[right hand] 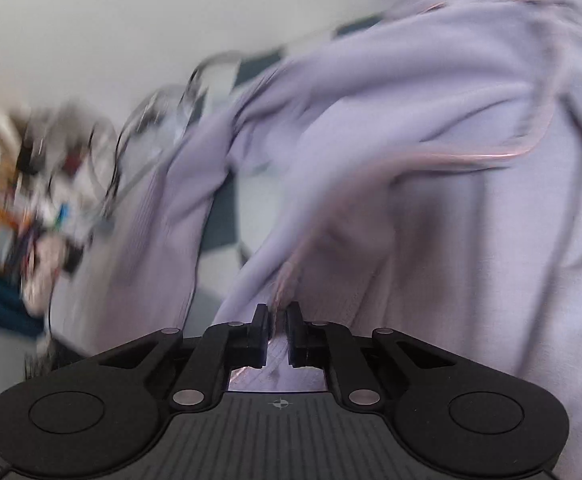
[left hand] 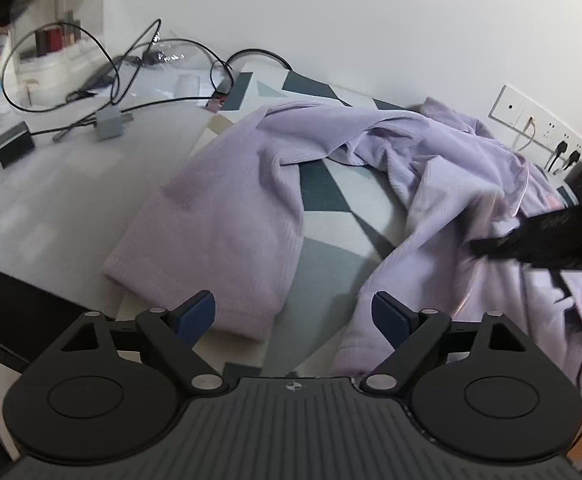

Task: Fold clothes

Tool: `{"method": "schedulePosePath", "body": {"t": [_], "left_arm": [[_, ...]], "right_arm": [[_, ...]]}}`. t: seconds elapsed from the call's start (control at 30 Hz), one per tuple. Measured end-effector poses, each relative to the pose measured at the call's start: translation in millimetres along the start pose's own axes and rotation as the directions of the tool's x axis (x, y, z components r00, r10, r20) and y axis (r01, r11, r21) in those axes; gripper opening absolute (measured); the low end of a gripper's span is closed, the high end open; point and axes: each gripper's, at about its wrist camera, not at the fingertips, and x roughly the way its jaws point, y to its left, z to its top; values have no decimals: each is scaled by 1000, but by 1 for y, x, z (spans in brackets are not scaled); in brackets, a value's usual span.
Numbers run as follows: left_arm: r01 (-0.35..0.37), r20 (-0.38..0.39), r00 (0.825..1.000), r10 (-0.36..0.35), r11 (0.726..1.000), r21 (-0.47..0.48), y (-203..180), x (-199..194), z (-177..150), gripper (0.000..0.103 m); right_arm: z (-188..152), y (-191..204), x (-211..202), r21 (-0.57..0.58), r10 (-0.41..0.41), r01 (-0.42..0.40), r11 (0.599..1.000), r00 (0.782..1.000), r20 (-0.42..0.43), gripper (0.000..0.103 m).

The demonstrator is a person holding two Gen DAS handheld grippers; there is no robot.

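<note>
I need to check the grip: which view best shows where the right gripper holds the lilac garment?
The right wrist view: the right gripper is shut on the lilac garment at its pink-piped edge. The left wrist view shows it only as a dark blur.

A garment (left hand: pixel 331 168) lies spread across the bench (left hand: pixel 51 208), one sleeve (left hand: pixel 219 232) to the left. Cables (left hand: pixel 103 52) and a box (left hand: pixel 15 148) sit left of it. Wall sockets (left hand: pixel 539 124) are behind its right end.
</note>
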Motion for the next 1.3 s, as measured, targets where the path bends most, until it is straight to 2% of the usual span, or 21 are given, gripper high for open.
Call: {"method": "schedulePosePath", "body": {"t": [0.1,0.2,0.27,0.3,0.37,0.5,0.6,0.73,0.8,0.87,0.97,1.03,1.07,1.1,1.13,1.2,1.3], "left_arm": [[51,-29,998,-50,998,42,-4,6,-12,90],[110,-23,994,-109,990,91,-15,9,-25,90],[154,-26,988,-151,979,136,-25,10,-33,90],[175,-45,984,-171,972,156,-31,12,-35,90],[212,-72,977,-202,959,186,-40,14,-40,90],[248,-102,968,-229,938,242,-56,16,-51,90],[256,-112,966,-234,924,282,-65,14,-58,90],[234,-109,972,-208,902,363,-78,14,-68,90],[189,-79,982,-172,894,407,-87,19,-72,90],[150,-62,989,-136,905,399,-91,25,-71,90],[138,-59,990,-125,936,325,-91,36,-67,90],[109,-48,994,-99,943,313,-95,40,-67,90],[90,-35,996,-83,942,324,-98,41,-67,90],[70,-22,998,-67,939,335,-102,42,-68,90],[51,-9,999,-51,937,346,-105,42,-69,90],[20,12,1000,-27,928,372,-113,42,-70,90],[-4,42,999,-15,908,418,-126,41,-73,90]], "right_arm": [[-8,-25,-47,93,-48,35,995,989,143,7],[-17,-56,-96,194,-174,122,973,944,280,7],[-27,-80,-121,276,-276,191,942,909,312,7],[-31,-91,-127,300,-314,222,928,900,303,8],[-40,-101,-131,318,-323,229,920,902,285,10],[-58,-112,-134,328,-307,217,919,917,254,30],[-69,-110,-133,273,-298,232,934,926,231,38],[-89,-110,-127,217,-292,250,944,938,186,43],[-100,-110,-124,204,-294,259,944,941,166,43],[-106,-112,-123,194,-277,248,949,950,144,43],[-110,-115,-122,186,-236,209,960,962,139,43],[-105,-116,-119,184,-212,182,966,964,158,41],[-101,-115,-116,186,-205,175,967,965,161,34],[-96,-113,-115,188,-201,170,967,967,159,17],[-92,-109,-117,190,-202,169,967,965,169,8],[-84,-96,-129,180,-175,136,974,959,224,7],[-71,-67,-160,88,-76,49,995,939,336,7]]}}
